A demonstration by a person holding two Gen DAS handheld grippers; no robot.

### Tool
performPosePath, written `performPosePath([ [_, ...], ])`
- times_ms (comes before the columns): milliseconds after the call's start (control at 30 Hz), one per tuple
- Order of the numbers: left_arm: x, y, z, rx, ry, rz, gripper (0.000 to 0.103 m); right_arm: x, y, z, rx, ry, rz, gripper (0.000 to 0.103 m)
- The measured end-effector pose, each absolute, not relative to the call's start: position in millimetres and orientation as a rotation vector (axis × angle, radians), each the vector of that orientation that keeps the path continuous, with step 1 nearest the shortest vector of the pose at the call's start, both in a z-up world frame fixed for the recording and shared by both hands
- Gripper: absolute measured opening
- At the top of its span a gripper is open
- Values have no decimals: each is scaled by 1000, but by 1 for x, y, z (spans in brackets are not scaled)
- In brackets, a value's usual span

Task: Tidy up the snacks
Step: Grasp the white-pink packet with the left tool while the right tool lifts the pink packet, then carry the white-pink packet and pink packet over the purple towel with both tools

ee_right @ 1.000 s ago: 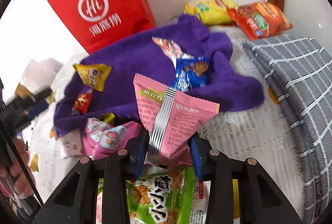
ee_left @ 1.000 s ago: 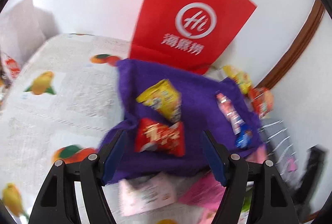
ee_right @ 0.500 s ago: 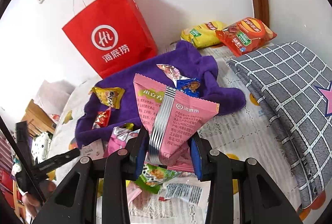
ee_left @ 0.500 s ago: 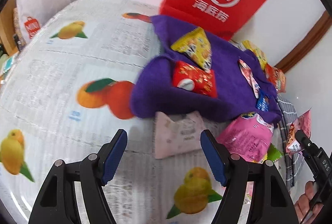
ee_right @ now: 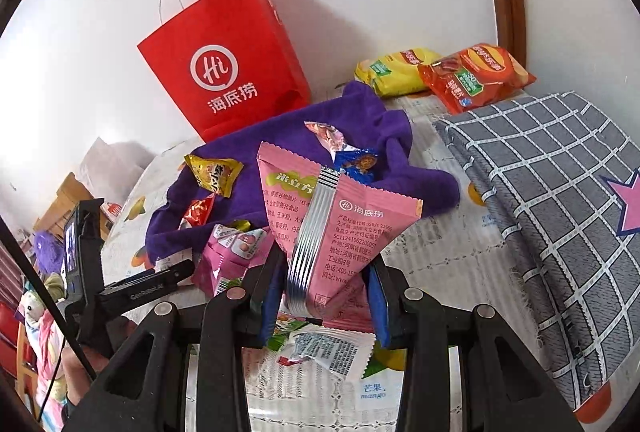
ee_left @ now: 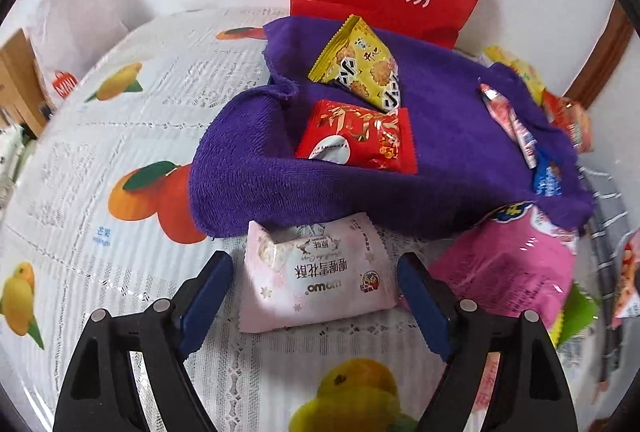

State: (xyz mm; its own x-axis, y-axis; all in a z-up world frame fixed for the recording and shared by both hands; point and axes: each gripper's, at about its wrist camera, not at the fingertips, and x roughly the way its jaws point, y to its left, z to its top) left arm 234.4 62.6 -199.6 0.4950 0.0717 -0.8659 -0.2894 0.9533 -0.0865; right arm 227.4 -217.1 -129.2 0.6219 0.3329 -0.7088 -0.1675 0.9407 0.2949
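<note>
My left gripper [ee_left: 312, 278] is open, its fingers on either side of a pale pink snack packet [ee_left: 316, 280] lying on the tablecloth just in front of a purple towel [ee_left: 452, 135]. On the towel lie a yellow packet [ee_left: 360, 65], a red packet [ee_left: 356, 137], a slim pink stick [ee_left: 510, 121] and a blue packet [ee_left: 548, 175]. My right gripper [ee_right: 322, 306] is shut on a pink triangular packet [ee_right: 332, 224] and holds it above the table. The towel also shows in the right wrist view [ee_right: 288, 147].
A red paper bag [ee_right: 228, 63] stands against the wall behind the towel. Yellow [ee_right: 394, 71] and orange [ee_right: 476, 75] chip bags lie at the back right. A grey checked cloth [ee_right: 560, 199] covers the right side. A magenta bag [ee_left: 508, 268] and green packet lie near front.
My left gripper has moved in low around the pale pink packet. My right gripper has risen and drawn back with the pink triangular packet still held.
</note>
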Motion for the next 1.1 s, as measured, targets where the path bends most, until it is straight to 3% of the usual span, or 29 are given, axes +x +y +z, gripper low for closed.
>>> performPosePath([
  [67, 235, 58, -200, -200, 1028, 261, 78, 228, -217, -133, 211, 864, 294, 38],
  [233, 229, 57, -197, -164, 1016, 292, 55, 228, -218, -136, 201, 870, 291, 38],
  [333, 225, 60, -196, -172, 1014, 284, 52, 226, -218, -135, 203, 873, 292, 38],
  [700, 201, 81, -180, -266, 999, 228, 51, 221, -204, -122, 177, 865, 303, 38],
  [1100, 192, 100, -126, -206, 834, 230, 51, 236, -172, -97, 114, 840, 320, 37],
])
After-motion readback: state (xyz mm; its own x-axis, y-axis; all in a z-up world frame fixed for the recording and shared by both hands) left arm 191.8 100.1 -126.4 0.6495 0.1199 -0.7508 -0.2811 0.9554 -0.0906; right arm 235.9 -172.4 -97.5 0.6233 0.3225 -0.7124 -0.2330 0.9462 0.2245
